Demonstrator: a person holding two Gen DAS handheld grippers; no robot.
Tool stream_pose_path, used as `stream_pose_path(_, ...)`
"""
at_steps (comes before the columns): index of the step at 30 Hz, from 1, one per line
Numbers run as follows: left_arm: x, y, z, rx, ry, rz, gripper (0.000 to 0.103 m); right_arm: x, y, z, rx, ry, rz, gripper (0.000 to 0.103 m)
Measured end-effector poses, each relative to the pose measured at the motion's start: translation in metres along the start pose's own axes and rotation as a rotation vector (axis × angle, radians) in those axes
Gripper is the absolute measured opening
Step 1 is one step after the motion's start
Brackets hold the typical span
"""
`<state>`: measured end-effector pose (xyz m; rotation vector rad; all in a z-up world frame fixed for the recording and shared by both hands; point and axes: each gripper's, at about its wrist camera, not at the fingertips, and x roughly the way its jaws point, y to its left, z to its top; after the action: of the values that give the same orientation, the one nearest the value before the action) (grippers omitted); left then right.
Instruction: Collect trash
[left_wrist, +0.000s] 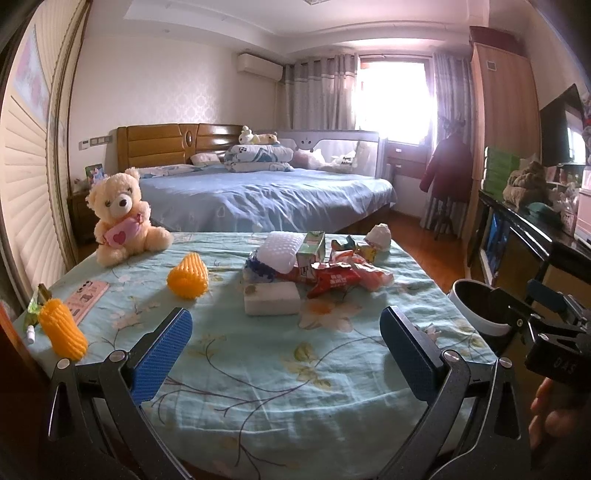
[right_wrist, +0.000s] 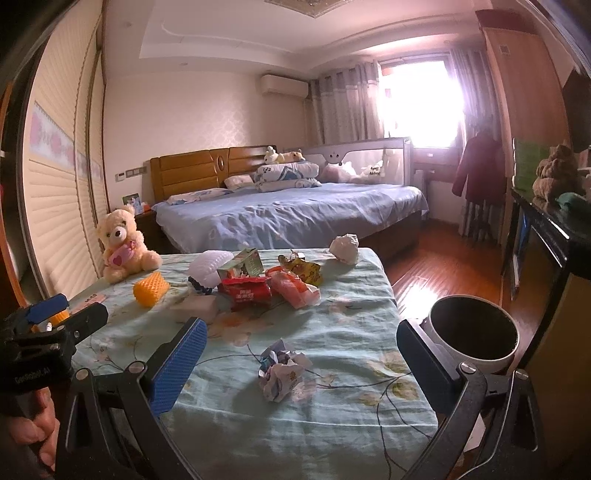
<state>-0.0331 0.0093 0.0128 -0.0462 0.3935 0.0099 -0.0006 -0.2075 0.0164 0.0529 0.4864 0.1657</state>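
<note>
The worktop wears a soft, creased cotton cloth, pale green with printed flowers and thin branches; on it, toward twelve o'clock from the left gripper, lies a heap of trash: a glossy red crinkled snack wrapper, a small green carton, a dimpled white foam net sleeve, and clear and orange film whose edges are hard to separate; in front of the heap rests one white rectangular foam block; at one o'clock, apart from the heap, sits one crumpled white paper lump; two ribbed yellow plastic corn shapes show, one at eleven o'clock and one at nine o'clock; a fluffy cream teddy bear sits upright at the far left corner; a flat pink card lies near it, print unreadable.

In the right wrist view one crumpled ball of printed paper lies on the cloth between the fingers of the right gripper, touching neither; a round white bin with a dark inside stands off the worktop edge at two o'clock, its base hidden.

Both grippers have blue textured pads on black arms, spread wide and holding nothing; a hand shows partly at the left edge.
</note>
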Motion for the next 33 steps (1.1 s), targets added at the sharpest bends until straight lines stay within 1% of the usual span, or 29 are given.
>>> stream_pose_path(33, 0.0015, 0.0056, -0.0023, -0.013, 0.012, -0.004, 0.103, 0.0069, 0.0030, -0.0073, 0.016, 0.024, 0.020, 0.103)
